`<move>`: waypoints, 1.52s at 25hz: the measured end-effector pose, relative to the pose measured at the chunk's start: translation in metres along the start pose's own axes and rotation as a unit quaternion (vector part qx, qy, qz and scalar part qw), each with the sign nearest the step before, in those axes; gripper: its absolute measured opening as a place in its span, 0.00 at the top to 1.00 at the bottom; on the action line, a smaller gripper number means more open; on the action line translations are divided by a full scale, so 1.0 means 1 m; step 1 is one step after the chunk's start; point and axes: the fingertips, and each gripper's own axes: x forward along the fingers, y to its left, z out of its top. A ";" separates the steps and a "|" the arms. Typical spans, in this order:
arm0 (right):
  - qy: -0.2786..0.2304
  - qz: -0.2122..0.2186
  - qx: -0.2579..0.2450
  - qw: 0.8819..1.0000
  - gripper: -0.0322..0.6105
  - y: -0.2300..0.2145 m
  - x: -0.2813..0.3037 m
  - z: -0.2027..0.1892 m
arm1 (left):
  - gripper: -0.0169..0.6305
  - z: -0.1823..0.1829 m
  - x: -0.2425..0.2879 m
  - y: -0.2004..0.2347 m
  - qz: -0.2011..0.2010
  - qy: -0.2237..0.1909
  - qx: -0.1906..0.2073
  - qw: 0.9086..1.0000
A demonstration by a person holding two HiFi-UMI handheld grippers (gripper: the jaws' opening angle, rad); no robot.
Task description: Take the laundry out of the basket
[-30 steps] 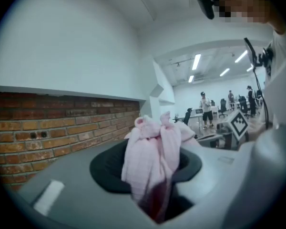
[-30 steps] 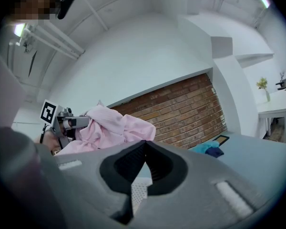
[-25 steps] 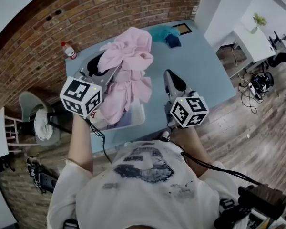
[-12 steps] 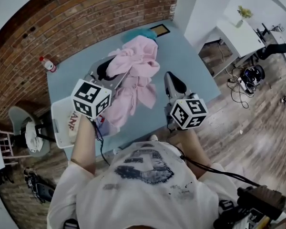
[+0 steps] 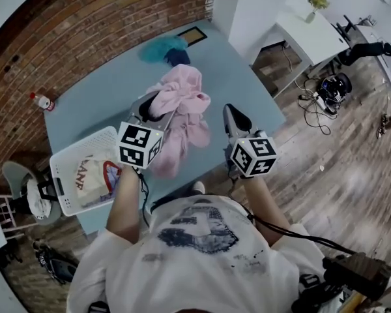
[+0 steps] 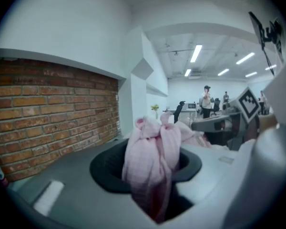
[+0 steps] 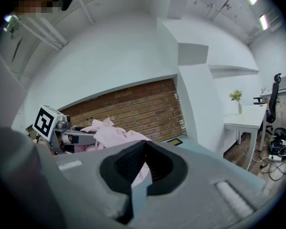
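The worktop (image 5: 111,103) meets the brick wall along its far-left side; its near and right edges stand free over wooden floor. One white basket (image 5: 60,186) sits at the near-left corner, close to both edges. Bare surface lies between the basket and the far end, and along the right side. The left tool (image 5: 153,106) is clamped on one pink garment (image 5: 182,103), and its own view shows the fabric bunched between the jaws (image 6: 152,161). The garment hangs outside the basket, just to its right, above the middle of the worktop; whether its hem touches the surface cannot be told. The right tool (image 5: 234,116) is closed with nothing in it (image 7: 143,149), and is held beside the garment on its right. One white item with red print (image 5: 91,173) lies in the basket. At the far end lie one teal cloth (image 5: 158,47) and one dark blue cloth (image 5: 178,57), touching, with one flat frame (image 5: 193,35) just beyond. One bottle (image 5: 42,101) stands at the left corner. One chair (image 5: 16,175) stands on the floor beside the basket corner.
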 end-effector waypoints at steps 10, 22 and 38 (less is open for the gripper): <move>0.036 -0.004 0.004 0.999 0.95 -0.032 0.003 -0.034 | 0.69 -0.088 0.057 -0.009 0.030 0.042 -0.066 0.996; 0.062 0.001 0.027 0.998 0.95 -0.041 0.019 -0.060 | 0.69 -0.162 0.098 -0.004 0.079 0.103 -0.033 0.991; 0.068 0.012 0.037 0.997 0.95 -0.030 0.020 -0.070 | 0.54 -0.195 0.100 0.007 0.115 0.118 -0.057 0.985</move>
